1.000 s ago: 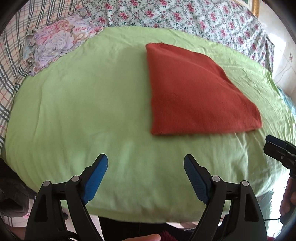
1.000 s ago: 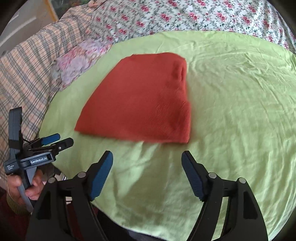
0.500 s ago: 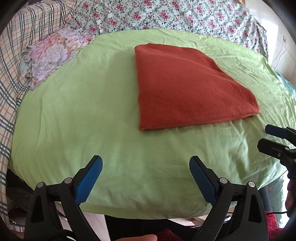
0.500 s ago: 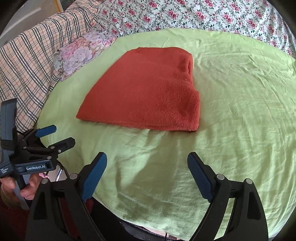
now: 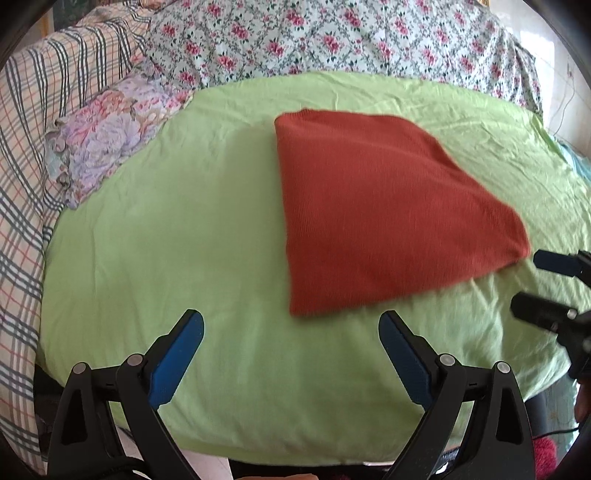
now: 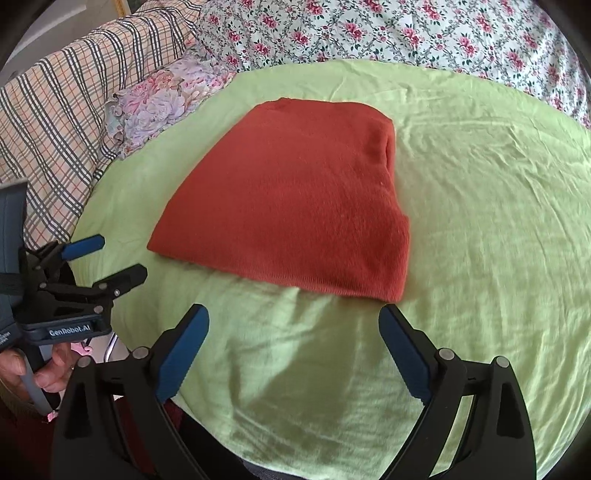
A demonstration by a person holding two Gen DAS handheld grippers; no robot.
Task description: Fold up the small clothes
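Note:
A folded rust-red cloth (image 5: pixel 369 221) (image 6: pixel 295 206) lies flat on the light green sheet (image 5: pixel 166 240) (image 6: pixel 480 221). My left gripper (image 5: pixel 290 321) hovers open just short of the cloth's near left corner, nothing between its blue pads. It also shows at the left edge of the right wrist view, left gripper (image 6: pixel 122 256), held by a hand (image 6: pixel 37 369). My right gripper (image 6: pixel 293 314) hangs over the sheet in front of the cloth's near edge; its jaws are opening and hold nothing. From the left wrist view the right gripper (image 5: pixel 535 284) sits beside the cloth's right corner.
A floral pillow (image 5: pixel 110 136) (image 6: pixel 159 99) lies at the sheet's left. A plaid blanket (image 5: pixel 22 147) (image 6: pixel 55 110) covers the far left and a rose-print sheet (image 5: pixel 332 37) (image 6: pixel 369 29) the back. The bed's near edge drops off below both grippers.
Both pairs of jaws have spread wider. The left gripper has shifted a little, so the cloth sits lower in its view. The cloth itself has stayed flat and unmoved.

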